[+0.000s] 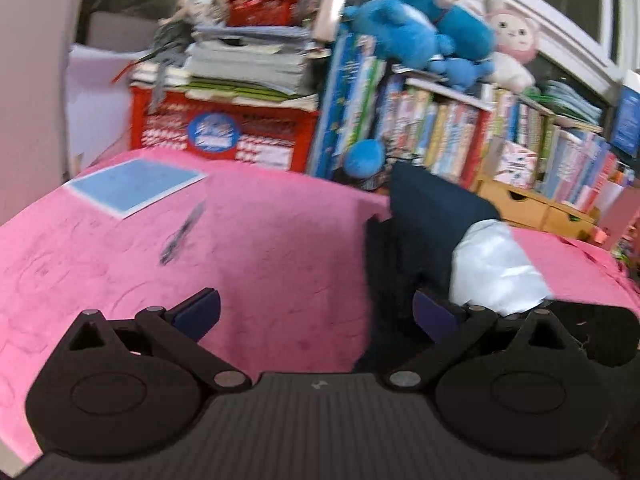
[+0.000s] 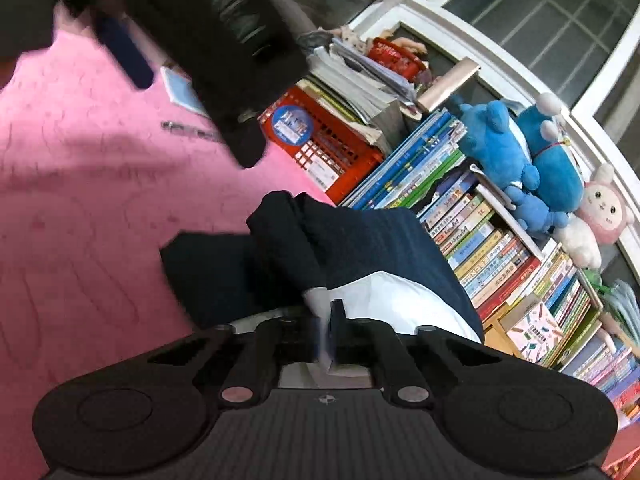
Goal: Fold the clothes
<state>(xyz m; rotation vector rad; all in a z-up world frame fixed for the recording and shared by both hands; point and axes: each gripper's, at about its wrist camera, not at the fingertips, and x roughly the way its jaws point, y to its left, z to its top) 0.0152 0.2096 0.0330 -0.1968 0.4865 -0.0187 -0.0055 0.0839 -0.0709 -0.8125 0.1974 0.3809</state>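
Note:
A dark navy garment point(image 1: 424, 232) with a white part point(image 1: 496, 268) is bunched on the pink blanket point(image 1: 272, 240), right of centre in the left wrist view. My left gripper point(image 1: 316, 314) is open and empty; its right finger point(image 1: 434, 316) is at the cloth's edge. In the right wrist view my right gripper point(image 2: 326, 328) is shut on the garment point(image 2: 352, 248), pinching it where the white part point(image 2: 400, 300) meets the navy, lifted off the blanket point(image 2: 80, 200). The left gripper's body point(image 2: 224, 40) shows at the upper left there.
A blue sheet point(image 1: 136, 184) and a pen point(image 1: 182, 236) lie on the blanket at the far left. Behind stand a red crate point(image 1: 224, 136) stacked with papers, rows of books point(image 1: 480, 136), and blue plush toys point(image 1: 420, 28). A window point(image 2: 540, 8) is behind.

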